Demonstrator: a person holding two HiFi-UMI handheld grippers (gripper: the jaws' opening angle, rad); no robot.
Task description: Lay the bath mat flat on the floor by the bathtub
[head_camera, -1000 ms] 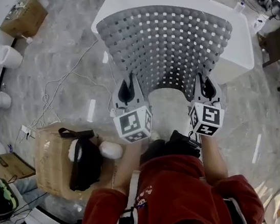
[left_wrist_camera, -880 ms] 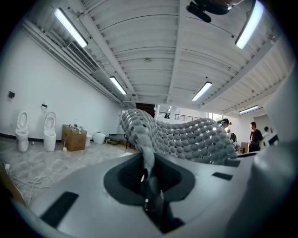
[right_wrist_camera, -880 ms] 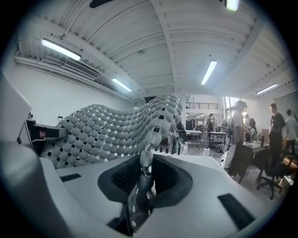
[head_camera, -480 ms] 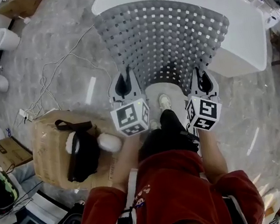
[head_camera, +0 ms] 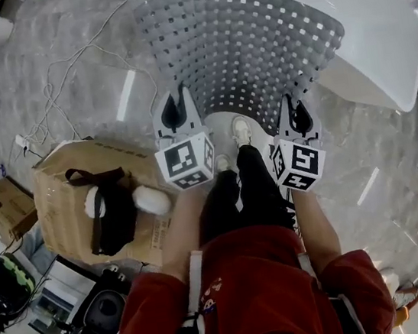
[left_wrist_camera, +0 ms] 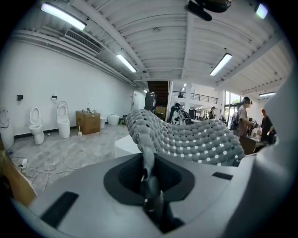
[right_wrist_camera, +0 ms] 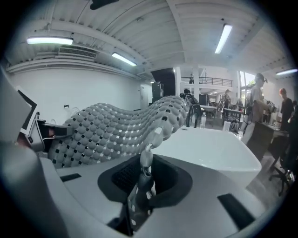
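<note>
I have the grey, hole-patterned bath mat (head_camera: 245,41) lifted off the floor (head_camera: 87,71), stretched between my two tools by its near edge. The left tool (head_camera: 175,98) has its jaws nearly together, clamped on the mat's near left corner; in the left gripper view that corner (left_wrist_camera: 148,160) runs as a thin folded strip straight down into the tool (left_wrist_camera: 147,179). The right tool (head_camera: 293,102) stands just as narrow, pinching the near right corner, and in the right gripper view the mat (right_wrist_camera: 116,130) rises out of the tool (right_wrist_camera: 143,174) and arches away. From the head view the mat fans out ahead of me, its far part showing over the white bathtub (head_camera: 376,38). My shoe (head_camera: 242,130) stands on the floor between the two tools, under the mat's near edge. A cardboard box (head_camera: 62,191) sits on the floor to my left, with loose cables (head_camera: 59,91) beyond it
</note>
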